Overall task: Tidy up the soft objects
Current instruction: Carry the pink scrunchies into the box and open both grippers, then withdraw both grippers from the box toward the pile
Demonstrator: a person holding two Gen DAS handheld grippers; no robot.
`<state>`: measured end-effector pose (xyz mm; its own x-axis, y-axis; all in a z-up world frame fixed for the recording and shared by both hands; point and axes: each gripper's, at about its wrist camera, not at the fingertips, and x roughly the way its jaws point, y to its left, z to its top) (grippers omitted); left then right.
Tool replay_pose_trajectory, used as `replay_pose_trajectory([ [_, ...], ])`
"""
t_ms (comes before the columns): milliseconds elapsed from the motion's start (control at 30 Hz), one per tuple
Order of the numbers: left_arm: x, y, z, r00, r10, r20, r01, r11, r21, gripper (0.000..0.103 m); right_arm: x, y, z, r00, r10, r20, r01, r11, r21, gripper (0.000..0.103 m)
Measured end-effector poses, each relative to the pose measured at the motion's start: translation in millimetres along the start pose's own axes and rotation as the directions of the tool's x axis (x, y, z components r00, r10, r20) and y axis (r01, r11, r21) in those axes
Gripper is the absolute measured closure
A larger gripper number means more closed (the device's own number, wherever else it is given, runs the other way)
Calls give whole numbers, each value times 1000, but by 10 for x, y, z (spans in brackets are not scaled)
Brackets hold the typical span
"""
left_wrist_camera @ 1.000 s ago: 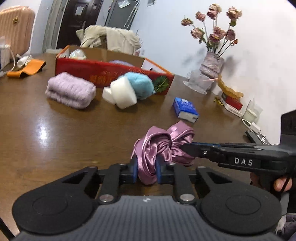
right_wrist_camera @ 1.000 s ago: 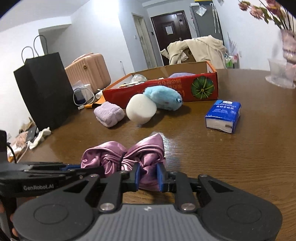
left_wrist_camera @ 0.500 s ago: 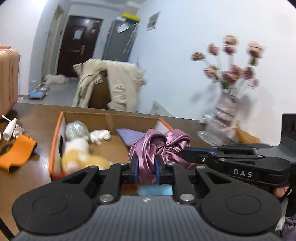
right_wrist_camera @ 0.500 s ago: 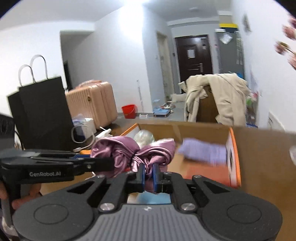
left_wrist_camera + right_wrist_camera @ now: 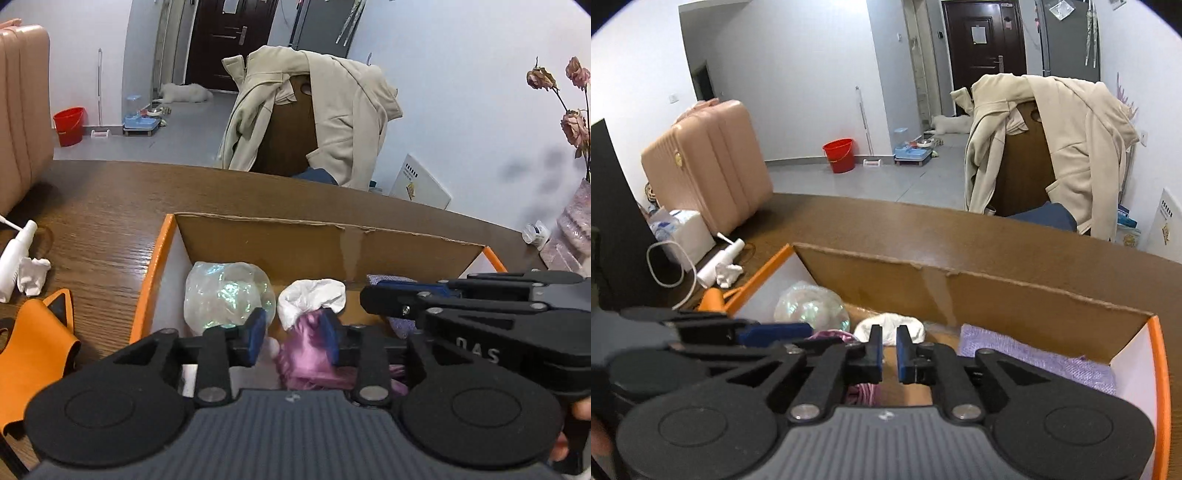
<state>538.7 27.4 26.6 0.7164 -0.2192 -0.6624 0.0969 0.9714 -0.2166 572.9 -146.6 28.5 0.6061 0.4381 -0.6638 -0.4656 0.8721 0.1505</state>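
Observation:
Both grippers hover over the open cardboard box [image 5: 332, 236], also in the right wrist view [image 5: 997, 291]. My left gripper [image 5: 293, 334] is open; the pink satin bundle [image 5: 306, 354] is blurred, lying below and against its right finger, no longer pinched. My right gripper [image 5: 888, 349] is slightly open with nothing between its fingers; the pink bundle [image 5: 862, 391] shows beneath it. In the box lie a shiny clear ball [image 5: 225, 295], a white soft item [image 5: 312, 297] and a lilac towel [image 5: 1034, 362].
An orange pouch [image 5: 33, 350] and a white spray bottle [image 5: 16, 258] lie on the wooden table [image 5: 110, 206] left of the box. A chair with a beige jacket [image 5: 314, 110] stands behind the table. A vase [image 5: 572, 229] stands at the right.
Both grippers carried the pink bundle from the table up over the box, then opened; the bundle has dropped out of their grip into the box.

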Motion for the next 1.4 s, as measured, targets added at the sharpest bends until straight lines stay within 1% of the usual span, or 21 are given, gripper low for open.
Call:
replay_pose_trajectory([
  [100, -69, -17, -4, 1000, 2, 15, -2, 1000, 21, 53, -27, -73, -19, 1000, -11, 0, 11, 999, 33, 89],
  [200, -263, -49, 22, 999, -11, 34, 9, 999, 38, 48, -222, -57, 2, 999, -26, 21, 25, 999, 25, 87],
  [233, -395, -62, 30, 999, -16, 50, 13, 999, 50, 47, -338, -41, 11, 999, -29, 34, 29, 999, 15, 85],
  [300, -627, -78, 27, 996, -12, 84, 6, 997, 75, 37, -586, -6, 17, 997, -36, 63, 36, 999, 1, 78],
  [400, -1128, -84, -77, 990, 2, 140, -18, 994, 112, 28, -1032, 71, -58, 993, -58, 99, 62, 998, -30, 68],
  [467, -1461, -93, -184, 985, 10, 171, -35, 989, 143, 24, -1362, 129, -171, 989, -76, 125, 83, 995, -56, 55],
  [533, -1805, -75, -346, 977, 19, 214, -57, 983, 174, 17, -1696, 205, -331, 981, -103, 163, 118, 990, -81, 28],
  [567, -1983, -63, -452, 969, 21, 245, -71, 978, 194, 13, -1854, 251, -427, 977, -112, 184, 131, 987, -96, 21],
  [600, -2126, -57, -540, 962, 26, 270, -84, 975, 205, 8, -2023, 299, -552, 970, -115, 213, 140, 984, -109, 9],
  [633, -2308, -35, -680, 952, 32, 305, -100, 972, 211, 5, -2156, 337, -659, 965, -118, 234, 147, 983, -112, 6],
  [700, -2563, 4, -894, 936, 31, 350, -112, 971, 212, 2, -2392, 424, -886, 959, -133, 249, 163, 981, -104, 6],
  [833, -2990, 50, -1402, 917, 26, 397, -135, 959, 249, 0, -2798, 653, -1342, 938, -157, 308, 195, 976, -95, 3],
  [933, -3222, 53, -1832, 906, 35, 421, -150, 959, 242, 0, -3009, 850, -1713, 917, -179, 357, 214, 975, -62, 1],
  [1000, -3353, 93, -2188, 902, 22, 431, -133, 964, 229, 0, -3093, 987, -2038, 911, -175, 374, 204, 978, -39, 0],
  [1067, -3422, 117, -2530, 910, 3, 415, -98, 973, 209, 0, -3123, 1123, -2425, 916, -157, 369, 179, 984, -24, 0],
  [1133, -3468, 143, -2826, 919, -5, 394, -66, 984, 166, 0, -3104, 1244, -2794, 924, -152, 350, 174, 984, -32, 0],
  [1200, -3442, 174, -3006, 937, -16, 350, -27, 992, 120, 0, -3061, 1325, -3077, 938, -153, 312, 179, 982, -54, 0],
  [1233, -3409, 162, -3057, 949, -28, 315, -9, 993, 116, 0, -3036, 1346, -3174, 948, -148, 280, 174, 983, -68, 0],
  [1267, -3374, 139, -3062, 955, -37, 296, -1, 992, 127, 0, -3018, 1358, -3235, 956, -144, 254, 170, 982, -84, 0],
  [1333, -3358, 98, -3071, 955, -32, 294, -16, 987, 159, 0, -3022, 1368, -3277, 955, -168, 245, 192, 978, -79, 0],
  [1400, -3349, 67, -3018, 952, -34, 305, -16, 987, 159, 0, -3029, 1349, -3255, 948, -185, 258, 203, 978, -44, 0],
])
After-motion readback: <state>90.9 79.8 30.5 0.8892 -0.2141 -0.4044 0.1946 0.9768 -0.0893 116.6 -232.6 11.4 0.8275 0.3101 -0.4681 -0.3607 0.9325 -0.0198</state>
